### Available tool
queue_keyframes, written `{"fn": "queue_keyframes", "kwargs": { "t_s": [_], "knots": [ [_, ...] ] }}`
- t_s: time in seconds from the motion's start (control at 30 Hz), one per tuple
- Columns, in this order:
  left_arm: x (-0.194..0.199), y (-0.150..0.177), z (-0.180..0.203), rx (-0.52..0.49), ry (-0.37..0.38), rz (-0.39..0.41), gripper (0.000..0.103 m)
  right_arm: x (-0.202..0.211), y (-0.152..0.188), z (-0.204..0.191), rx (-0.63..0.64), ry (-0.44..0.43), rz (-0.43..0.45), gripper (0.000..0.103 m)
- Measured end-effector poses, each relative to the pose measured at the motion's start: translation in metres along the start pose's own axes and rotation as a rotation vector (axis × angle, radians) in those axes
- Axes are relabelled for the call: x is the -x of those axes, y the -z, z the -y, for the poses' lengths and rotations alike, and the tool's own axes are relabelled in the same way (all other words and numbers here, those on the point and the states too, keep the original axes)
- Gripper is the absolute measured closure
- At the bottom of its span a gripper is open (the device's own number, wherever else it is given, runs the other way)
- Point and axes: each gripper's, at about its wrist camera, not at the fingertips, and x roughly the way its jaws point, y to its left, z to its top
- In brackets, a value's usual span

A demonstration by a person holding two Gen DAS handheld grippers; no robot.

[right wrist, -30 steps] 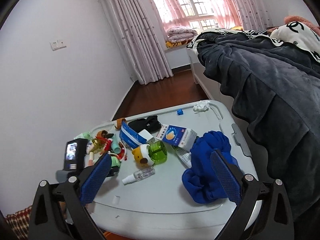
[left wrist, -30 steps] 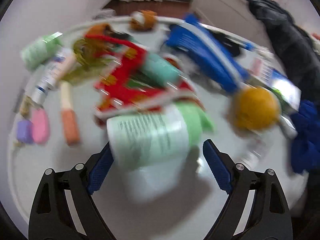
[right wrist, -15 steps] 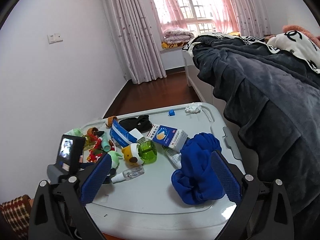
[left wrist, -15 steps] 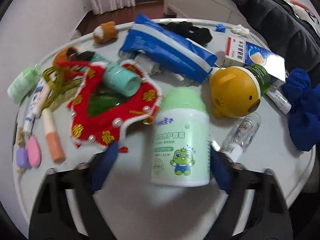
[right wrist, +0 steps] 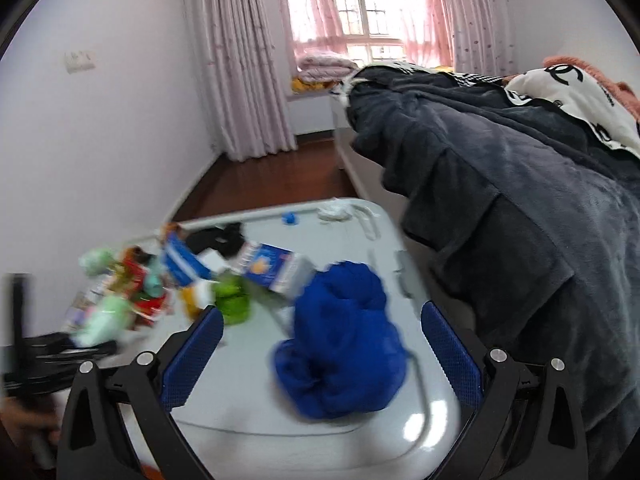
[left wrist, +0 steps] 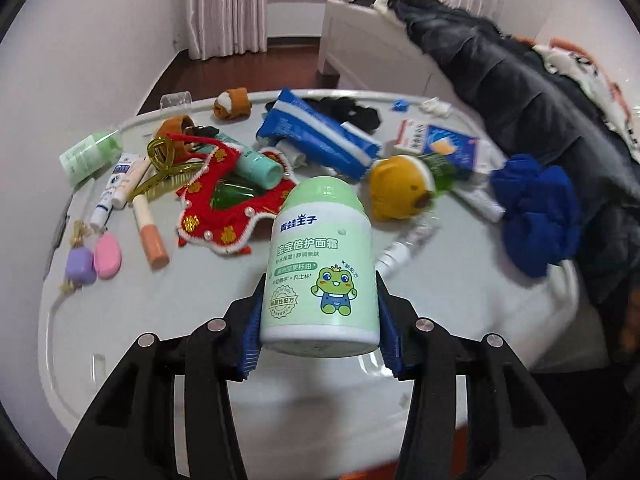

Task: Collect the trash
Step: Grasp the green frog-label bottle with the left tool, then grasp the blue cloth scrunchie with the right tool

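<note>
My left gripper [left wrist: 320,320] is shut on a pale green cream jar [left wrist: 320,264] with a frog picture, holding it upright above the near part of the grey table [left wrist: 160,320]. The jar also shows blurred in the right wrist view [right wrist: 104,316], at the left. My right gripper [right wrist: 320,356] is open and empty above the table's near edge, with a crumpled blue cloth [right wrist: 344,336] between its fingers farther on. Small bits lie at the table's far edge: a white crumpled scrap [left wrist: 434,106] and a blue cap [left wrist: 400,105].
The table is littered: red embroidered collar [left wrist: 232,204], blue pouch [left wrist: 320,140], yellow bear bottle [left wrist: 404,188], medicine box [left wrist: 436,144], tubes [left wrist: 120,184], clear spray bottle [left wrist: 408,248], black cloth [left wrist: 352,112]. A bed with a dark blanket [right wrist: 520,208] is at the right.
My left gripper closed on the green jar and lifted it upright off the table, pulling back. My right gripper moved forward and down towards the blue cloth.
</note>
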Motion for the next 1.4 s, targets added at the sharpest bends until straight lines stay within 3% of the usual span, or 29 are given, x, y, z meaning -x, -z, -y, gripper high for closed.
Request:
{"fn": "queue_keyframes", "kwargs": {
  "t_s": [0.23, 0.3, 0.33, 0.37, 0.47, 0.63, 0.83, 1.0, 1.03, 1.07, 1.13, 1.17, 1.27, 1.3, 1.33, 1.4],
  "knots": [
    [0.005, 0.008, 0.011, -0.006, 0.082, 0.024, 0.057, -0.071, 0.014, -0.030, 0.136, 0.074, -0.132, 0.006],
    [0.006, 0.011, 0.010, -0.009, 0.092, 0.017, 0.057, -0.082, 0.019, -0.039, 0.180, 0.114, -0.151, 0.025],
    [0.005, 0.013, 0.008, -0.005, 0.096, 0.014, 0.057, -0.086, 0.021, -0.040, 0.180, 0.115, -0.171, 0.051],
    [0.004, 0.015, 0.007, -0.003, 0.101, 0.007, 0.057, -0.089, 0.021, -0.038, 0.164, 0.107, -0.191, 0.071],
    [0.003, 0.020, 0.005, 0.002, 0.104, -0.001, 0.057, -0.085, 0.019, -0.025, 0.063, 0.061, -0.194, 0.085],
    [0.004, 0.023, 0.002, 0.014, 0.109, -0.010, 0.057, -0.066, 0.014, -0.007, -0.059, -0.034, -0.179, 0.088],
    [0.017, 0.029, 0.016, -0.014, 0.120, 0.002, 0.057, -0.031, 0.008, -0.002, -0.079, -0.094, -0.129, 0.090],
    [0.023, 0.051, 0.023, 0.005, 0.135, -0.022, 0.057, -0.046, 0.017, -0.006, -0.044, -0.115, -0.207, 0.092],
    [0.024, 0.054, 0.024, 0.012, 0.138, -0.024, 0.057, -0.051, 0.020, -0.008, -0.047, -0.111, -0.210, 0.087],
    [0.026, 0.057, 0.026, 0.012, 0.138, -0.025, 0.057, -0.056, 0.023, -0.011, -0.031, -0.087, -0.209, 0.066],
    [0.029, 0.060, 0.029, 0.008, 0.137, -0.021, 0.057, -0.065, 0.028, -0.016, 0.001, -0.048, -0.216, 0.034],
    [0.032, 0.061, 0.030, 0.003, 0.143, -0.011, 0.057, -0.069, 0.031, -0.019, 0.014, -0.042, -0.228, 0.032],
    [0.040, 0.061, 0.034, -0.009, 0.153, 0.016, 0.057, -0.082, 0.036, -0.023, 0.048, -0.013, -0.267, 0.036],
    [0.041, 0.060, 0.034, -0.011, 0.158, 0.019, 0.057, -0.084, 0.038, -0.024, 0.066, 0.017, -0.270, 0.043],
    [0.041, 0.060, 0.034, -0.013, 0.158, 0.021, 0.057, -0.086, 0.040, -0.024, 0.075, 0.041, -0.276, 0.068],
    [0.039, 0.060, 0.032, -0.007, 0.163, 0.016, 0.057, -0.087, 0.041, -0.023, 0.085, 0.062, -0.266, 0.075]
  ]
}}
